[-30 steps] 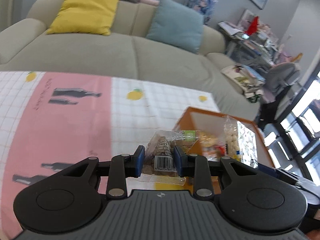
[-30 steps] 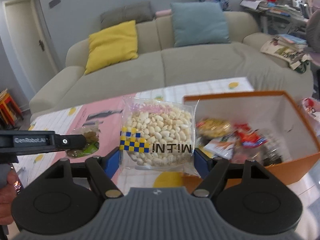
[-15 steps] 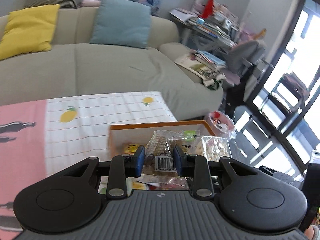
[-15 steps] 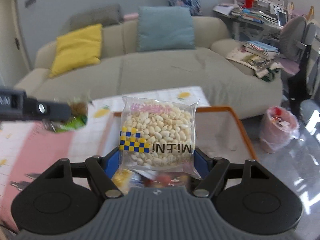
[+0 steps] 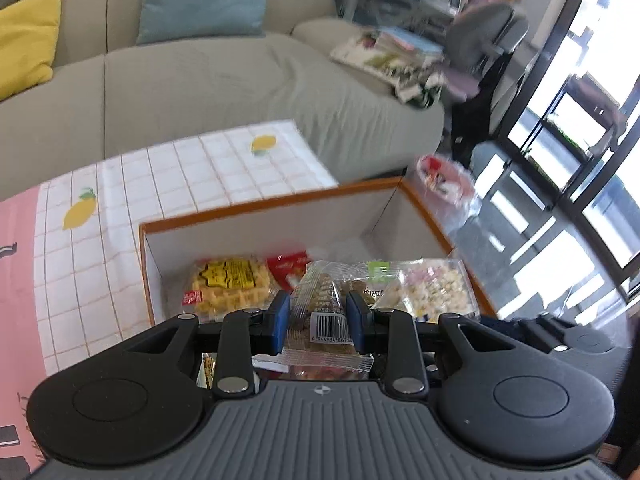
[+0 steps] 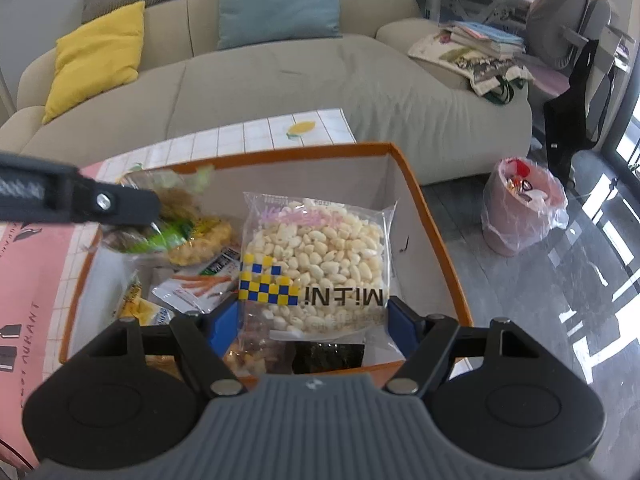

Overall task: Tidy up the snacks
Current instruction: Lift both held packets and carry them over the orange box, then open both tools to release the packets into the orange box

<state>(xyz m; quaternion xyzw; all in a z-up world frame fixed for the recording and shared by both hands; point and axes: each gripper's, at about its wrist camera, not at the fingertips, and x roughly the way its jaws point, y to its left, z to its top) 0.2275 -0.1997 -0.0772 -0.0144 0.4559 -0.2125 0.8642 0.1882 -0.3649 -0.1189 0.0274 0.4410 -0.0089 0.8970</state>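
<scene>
— While both hands hang over the box, what does each one carry?
— Nearest, the left gripper has its blue fingers pinched on a clear packet of brown snacks with a barcode label. The right gripper has its fingers spread wide, clamped on the two side edges of a clear bag of pale puffed snacks.
— Where are the two packets?
— Both are held above the open orange box, which stands on the worktop with its white grid and lemon cloth.
— What lies inside?
— A waffle pack, a red packet, and a carrot-print sachet among others, loosely piled.
— And beyond?
— A beige sofa with a yellow cushion and a blue one, and a pink bin on the floor.
</scene>
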